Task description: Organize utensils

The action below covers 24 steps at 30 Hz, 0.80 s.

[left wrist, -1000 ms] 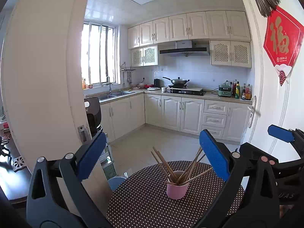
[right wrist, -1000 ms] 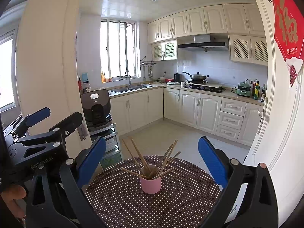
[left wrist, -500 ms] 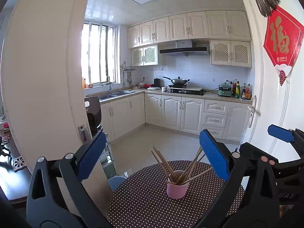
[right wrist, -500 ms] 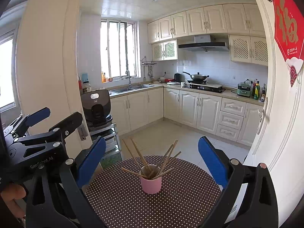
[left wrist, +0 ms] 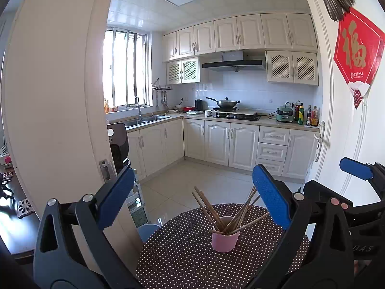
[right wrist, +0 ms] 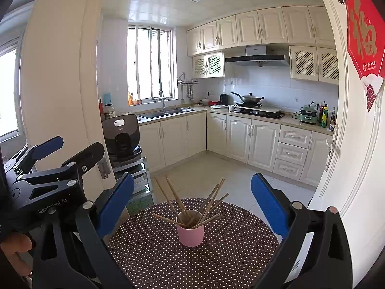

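On the far left of the right wrist view, a bit of the person's hand [right wrist: 16, 244] shows at the edge, just beside the black frame of the left claw [left wrist: 193, 201]. The left claw has its two blue fingers [left wrist: 115, 196] wide apart, and it holds nothing. It hangs above the near side of a small round bench [left wrist: 182, 255] with a dark brown cloth covered in white dots. A pink cup [left wrist: 225, 233] stands upright on the bench, near the middle. A bunch of wooden chopsticks [left wrist: 240, 214] sits in the cup, and the sticks lean out in all directions like a fan. In the left wrist view the cup is a little right of the middle, closer to the right blue finger. In the right wrist view the same cup [right wrist: 190, 231] is between the two blue fingers, with the chopsticks [right wrist: 199, 204] poking up and out. The right claw [right wrist: 192, 204] also has its blue fingers [right wrist: 269, 207] wide apart, with nothing in it, and it is not touching the cup. Behind the bench is a kitchen floor [right wrist: 216, 168] with pale tiles, then cream cupboards [right wrist: 240, 134], a sink [right wrist: 166, 113] under a window, and a pan [right wrist: 250, 99] on the stove. On the far right a white door [left wrist: 349, 144] carries a red paper sign [left wrist: 356, 50].
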Motion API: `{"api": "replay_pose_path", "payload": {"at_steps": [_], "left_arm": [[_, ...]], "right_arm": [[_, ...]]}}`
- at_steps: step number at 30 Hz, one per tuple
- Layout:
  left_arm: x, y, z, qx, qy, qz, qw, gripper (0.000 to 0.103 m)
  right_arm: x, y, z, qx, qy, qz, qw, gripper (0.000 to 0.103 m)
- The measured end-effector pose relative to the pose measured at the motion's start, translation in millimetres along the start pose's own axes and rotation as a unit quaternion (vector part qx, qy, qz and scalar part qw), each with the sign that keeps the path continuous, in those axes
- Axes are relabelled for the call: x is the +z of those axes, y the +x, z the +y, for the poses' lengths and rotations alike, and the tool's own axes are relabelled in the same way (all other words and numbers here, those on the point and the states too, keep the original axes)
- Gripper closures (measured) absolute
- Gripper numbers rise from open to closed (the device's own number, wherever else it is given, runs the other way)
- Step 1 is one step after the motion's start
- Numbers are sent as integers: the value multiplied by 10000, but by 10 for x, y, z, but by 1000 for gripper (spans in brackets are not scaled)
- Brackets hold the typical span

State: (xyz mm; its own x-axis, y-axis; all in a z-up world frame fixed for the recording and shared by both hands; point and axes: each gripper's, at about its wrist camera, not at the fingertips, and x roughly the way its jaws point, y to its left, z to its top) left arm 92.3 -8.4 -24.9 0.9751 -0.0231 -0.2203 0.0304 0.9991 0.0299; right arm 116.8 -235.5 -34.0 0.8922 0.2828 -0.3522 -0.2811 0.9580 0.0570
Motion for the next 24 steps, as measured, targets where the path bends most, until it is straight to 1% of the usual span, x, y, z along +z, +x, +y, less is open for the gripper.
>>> {"api": "replay_pose_path", "payload": {"at_steps": [24], "left_arm": [[0, -3, -2, 1, -14, 8, 10000, 6]], "right_arm": [[4, -22, 17, -15, -5, -3, 10000, 8]]}}
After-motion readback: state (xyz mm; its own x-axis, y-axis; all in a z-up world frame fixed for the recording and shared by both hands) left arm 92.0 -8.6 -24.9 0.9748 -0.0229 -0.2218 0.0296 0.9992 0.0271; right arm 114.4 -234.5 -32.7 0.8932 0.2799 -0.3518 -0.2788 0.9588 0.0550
